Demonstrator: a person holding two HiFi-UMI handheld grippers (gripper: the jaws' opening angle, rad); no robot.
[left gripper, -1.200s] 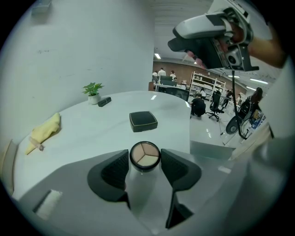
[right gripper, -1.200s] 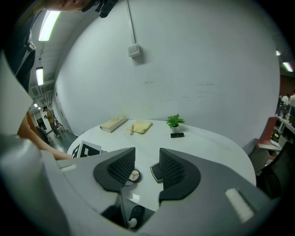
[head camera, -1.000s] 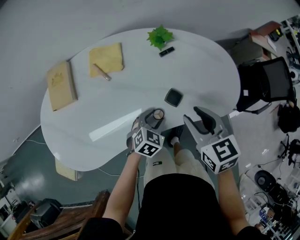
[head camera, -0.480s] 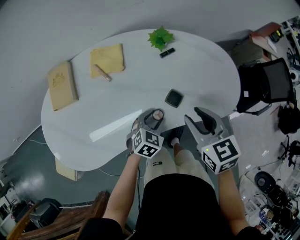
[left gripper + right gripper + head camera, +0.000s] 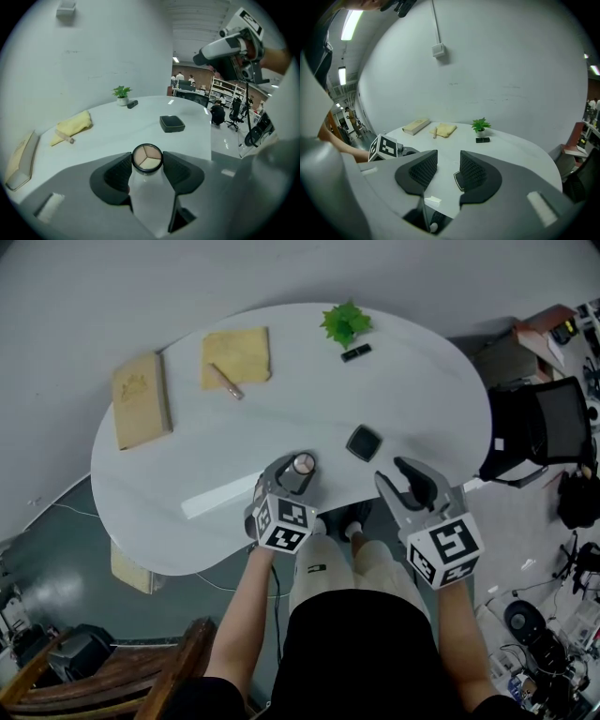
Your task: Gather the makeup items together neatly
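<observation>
The left claw (image 5: 147,164) is pinched on a round compact (image 5: 303,463), both pads pressed against its rim, with three beige-to-tan shades visible on top. It is held at the near edge of the white surface (image 5: 281,423). The right claw (image 5: 448,164) is held spread, nothing between its pads, at the near edge toward the right end. A square black compact (image 5: 364,442), closed, is lying close to the near edge, between the two claws and slightly beyond them, apart from the round compact. A small black case (image 5: 355,353) is lying near the far edge, just beside a green potted plant (image 5: 345,322). A yellow cloth (image 5: 242,351) is spread by the far edge toward the left, and a pinkish stick (image 5: 225,382) is resting on its near corner. A tan book (image 5: 141,412) is laid at the left end; its cover print is too small to be read. Black-and-white square markers are carried on the left cube (image 5: 283,526) and the right cube (image 5: 445,552).
</observation>
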